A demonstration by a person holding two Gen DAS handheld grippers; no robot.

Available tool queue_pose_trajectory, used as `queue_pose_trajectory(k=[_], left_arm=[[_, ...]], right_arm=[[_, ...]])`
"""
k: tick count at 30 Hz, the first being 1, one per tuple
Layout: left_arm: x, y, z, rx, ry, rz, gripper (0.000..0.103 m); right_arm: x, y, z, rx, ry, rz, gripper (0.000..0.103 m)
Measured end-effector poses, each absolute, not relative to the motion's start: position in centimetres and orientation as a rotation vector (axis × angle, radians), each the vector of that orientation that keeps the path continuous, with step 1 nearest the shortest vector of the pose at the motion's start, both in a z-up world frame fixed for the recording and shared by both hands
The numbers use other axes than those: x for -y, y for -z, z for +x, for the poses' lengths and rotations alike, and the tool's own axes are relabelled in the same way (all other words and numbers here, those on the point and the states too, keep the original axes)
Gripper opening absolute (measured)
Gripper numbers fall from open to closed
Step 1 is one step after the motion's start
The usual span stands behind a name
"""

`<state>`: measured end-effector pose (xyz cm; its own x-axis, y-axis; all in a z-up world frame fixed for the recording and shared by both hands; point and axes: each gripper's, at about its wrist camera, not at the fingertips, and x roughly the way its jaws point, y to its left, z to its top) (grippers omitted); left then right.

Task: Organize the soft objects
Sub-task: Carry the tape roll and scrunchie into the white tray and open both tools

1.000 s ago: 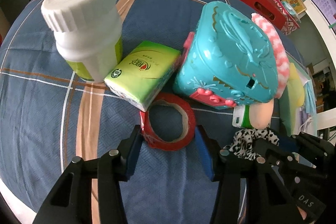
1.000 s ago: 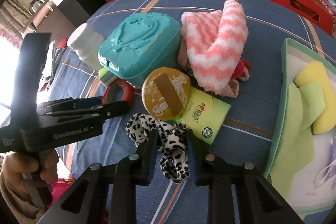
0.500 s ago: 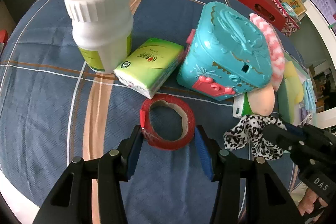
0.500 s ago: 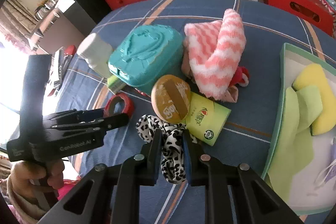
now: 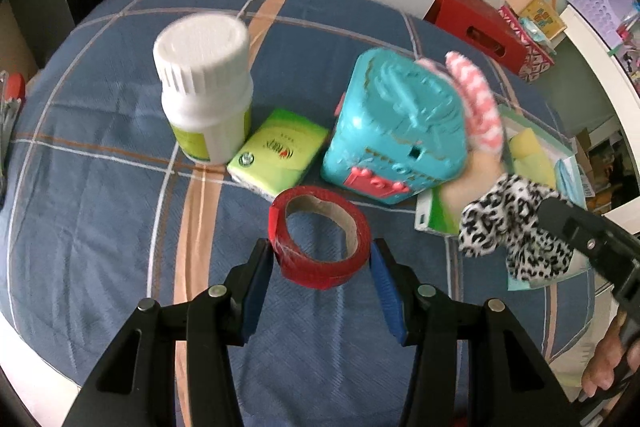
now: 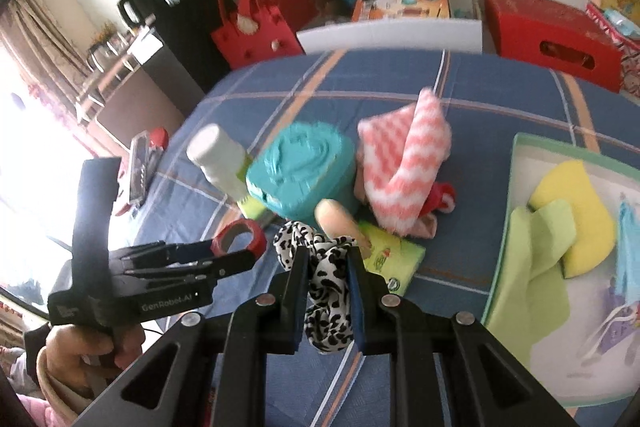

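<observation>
My right gripper [image 6: 327,259] is shut on a black-and-white leopard scrunchie [image 6: 326,287] and holds it lifted above the blue checked cloth; it also shows in the left wrist view [image 5: 512,227]. My left gripper [image 5: 322,263] is open, its blue pads either side of a red tape roll [image 5: 318,237] on the cloth. A pink-and-white striped towel [image 6: 404,163] lies beside a teal toy case [image 6: 302,169]. A teal-rimmed tray [image 6: 516,163] at the right holds a yellow sponge [image 6: 576,207] and green cloths [image 6: 532,255].
A white bottle [image 5: 204,87] stands next to a green tissue pack [image 5: 280,151]. A tan-lidded green tube [image 6: 384,251] lies by the case. Red boxes [image 6: 552,35], a red bag [image 6: 252,27] and a white board [image 6: 388,35] stand beyond the table's far edge.
My right gripper closed on the scrunchie and lifted it off the cloth. Both grippers pulled up and back; the left stays open around the tape roll.
</observation>
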<state>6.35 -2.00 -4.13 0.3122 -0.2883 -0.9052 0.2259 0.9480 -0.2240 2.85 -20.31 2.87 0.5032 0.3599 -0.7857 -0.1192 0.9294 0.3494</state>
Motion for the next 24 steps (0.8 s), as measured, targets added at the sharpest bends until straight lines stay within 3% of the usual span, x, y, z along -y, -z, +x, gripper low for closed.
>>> queue_pose_trajectory(k=[13,24], left_arm=[[2.0,-2.3,5.1,-1.066,0.367,-0.024,0.051],[10.5,-6.1,5.3,-0.984,0.511,0.088,0.051]], right_arm=[[23.0,-5.8,1.9,-0.883,-0.194,0.327,0.020],[30.0,-6.3,0.6,-0.808,0.105,0.402,0.020]])
